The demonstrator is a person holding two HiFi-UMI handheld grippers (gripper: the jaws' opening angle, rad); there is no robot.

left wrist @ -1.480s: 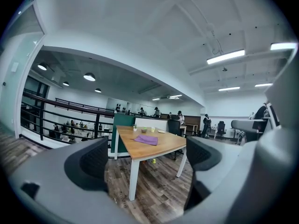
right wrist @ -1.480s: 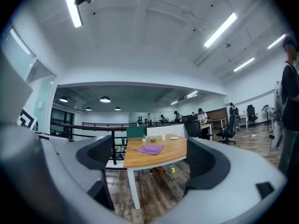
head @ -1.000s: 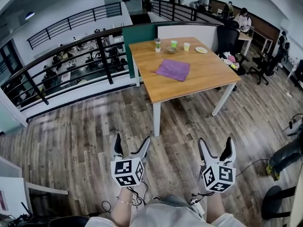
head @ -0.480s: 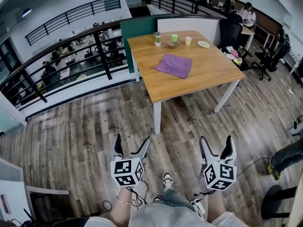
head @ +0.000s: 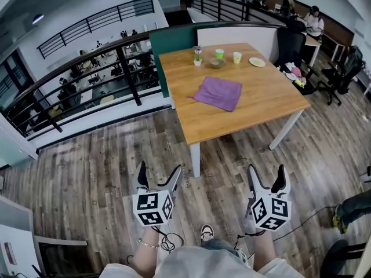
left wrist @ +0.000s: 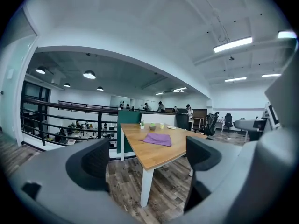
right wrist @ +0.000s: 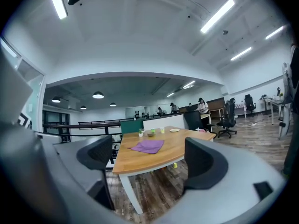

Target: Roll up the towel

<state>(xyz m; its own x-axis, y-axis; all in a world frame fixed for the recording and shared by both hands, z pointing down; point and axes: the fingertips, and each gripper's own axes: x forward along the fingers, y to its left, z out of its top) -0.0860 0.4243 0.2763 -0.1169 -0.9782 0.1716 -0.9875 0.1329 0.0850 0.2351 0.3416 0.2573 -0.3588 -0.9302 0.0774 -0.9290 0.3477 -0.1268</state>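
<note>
Since a second before, the person had walked forward: the wooden table lay nearer and lower in the head view, and both claws had advanced towards it over the plank floor. The table filled the view from twelve to two o'clock, with a black railing running off at ten o'clock.

The left gripper and right gripper were held side by side at six o'clock, well short of the table's near corner and touching nothing. The left gripper's jaws stood wide apart, and its own view showed only the distant table and floor between them. The right gripper's jaws had just been closing a little but still gaped wide, with nothing between them.

The towel was purple and lay spread flat and unrolled on the tabletop. It was turned slightly askew to the table's edges, left of the table's middle. It was well apart from both claws, at about one o'clock from the left one and eleven o'clock from the right.

Along the far edge, at twelve o'clock from the towel, stood a small plant, a bowl, a green cup and a pale cup. A plate lay at one o'clock.
</note>
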